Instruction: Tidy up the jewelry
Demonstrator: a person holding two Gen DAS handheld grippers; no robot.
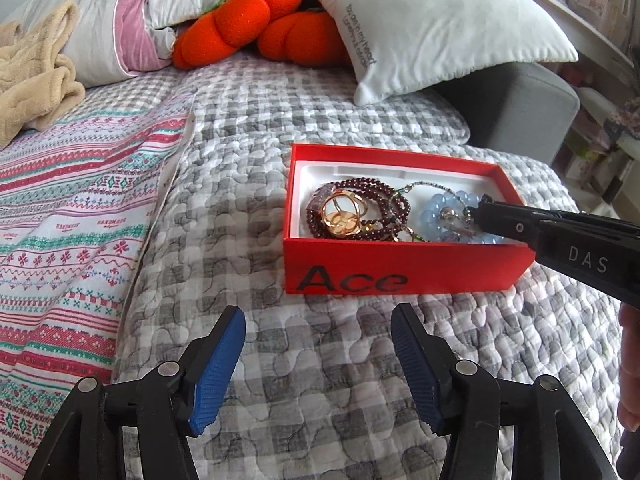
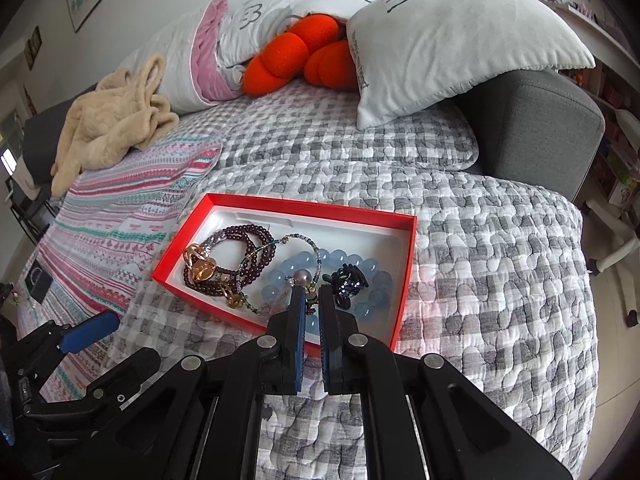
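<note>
- Blue-padded fingers of the right hand-held gripper (image 2: 313, 298) sit almost together over the near end of the red cardboard box with a white liner (image 2: 405, 260); something small and dark shows in the narrow gap, but I cannot tell whether it is pinched or merely behind the pads.
- Left hand-held gripper (image 1: 318, 334) hovers with its pads wide apart and nothing between them, short of the box's near wall.
- Inside the box lie a dark red beaded strand (image 2: 240, 236) tangled with gold-coloured rings (image 2: 200, 266), a thin green-and-clear beaded chain (image 2: 308, 240), a pale blue bracelet of large round beads (image 2: 360, 264) and a dark blue sparkly clip (image 2: 350, 282).
- Risk: the thin chain crosses both the red strand and the blue bracelet, so lifting any one piece would likely drag its neighbours out.
- Risk: the box is light and rests on soft bedding; a sideways pull could tip or slide it, since the left gripper is not bracing it.
- Risk: a small piece dropped would probably vanish into the quilt's puckers.
- Beneath it, a grey-and-white checked quilt (image 1: 248, 128) covers the bed, the box near its right edge; a striped patterned blanket (image 1: 80, 208) lies to the left.
- At the far end: a white deer-print cushion (image 2: 460, 40), orange plush toy (image 2: 304, 56), beige fleece garment (image 2: 116, 124).
- Cluttered shelves line the right wall.
</note>
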